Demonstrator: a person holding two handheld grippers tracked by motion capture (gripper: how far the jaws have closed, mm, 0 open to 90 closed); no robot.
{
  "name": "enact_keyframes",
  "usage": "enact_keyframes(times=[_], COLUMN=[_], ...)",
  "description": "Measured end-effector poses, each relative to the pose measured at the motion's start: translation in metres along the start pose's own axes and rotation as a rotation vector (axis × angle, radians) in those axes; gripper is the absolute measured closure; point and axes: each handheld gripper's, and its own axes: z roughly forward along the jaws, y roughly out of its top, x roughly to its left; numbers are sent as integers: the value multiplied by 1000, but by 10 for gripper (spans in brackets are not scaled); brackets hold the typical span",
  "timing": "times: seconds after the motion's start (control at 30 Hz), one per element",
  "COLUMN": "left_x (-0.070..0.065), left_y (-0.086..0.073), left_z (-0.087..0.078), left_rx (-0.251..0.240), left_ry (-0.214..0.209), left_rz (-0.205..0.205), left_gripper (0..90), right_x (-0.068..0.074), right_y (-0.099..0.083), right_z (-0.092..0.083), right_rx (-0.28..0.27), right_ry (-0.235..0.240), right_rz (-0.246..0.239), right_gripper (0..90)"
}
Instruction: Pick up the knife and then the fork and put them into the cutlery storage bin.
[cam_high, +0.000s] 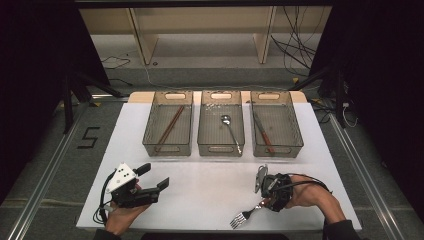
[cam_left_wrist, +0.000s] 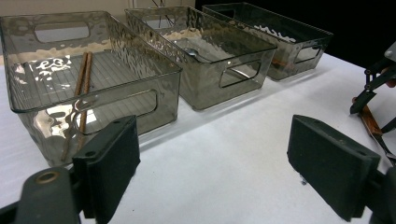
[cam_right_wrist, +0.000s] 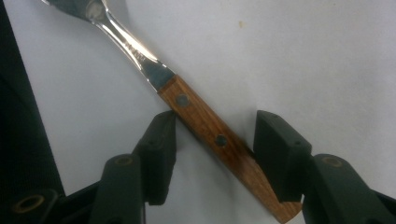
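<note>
Three bins (cam_high: 168, 131), one fork (cam_high: 245, 216) between right gripper (cam_high: 264, 200) pads, not yet clenched, left gripper (cam_high: 150, 192) released.

Your right claw (cam_high: 264, 199) covers the fork (cam_high: 243, 216) handle from above. Fork tines cut off at frame top in right gripper view. Pad contact on handle unclear.

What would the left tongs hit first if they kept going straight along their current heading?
Probably the near wall of the left bin, the one holding the chopsticks. The left tongs stand open over bare table, aimed at that bin's right part; depth is hard to judge.
</note>
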Motion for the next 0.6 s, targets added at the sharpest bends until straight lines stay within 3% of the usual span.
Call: enact_keyframes(times=[0.27, 0.6], left_x=[0, 0], left_y=[0, 0], left_z=[0, 0], left_rx=[-1, 1], left_ry=[0, -1], left_rz=[0, 0], left_gripper=[165, 165], right_x=[3, 6], right_y=[2, 4], right_z=[-1, -1], right_rx=[19, 20], right_ry=[27, 40], right_rz=[-9, -89], right_gripper=[609, 730])
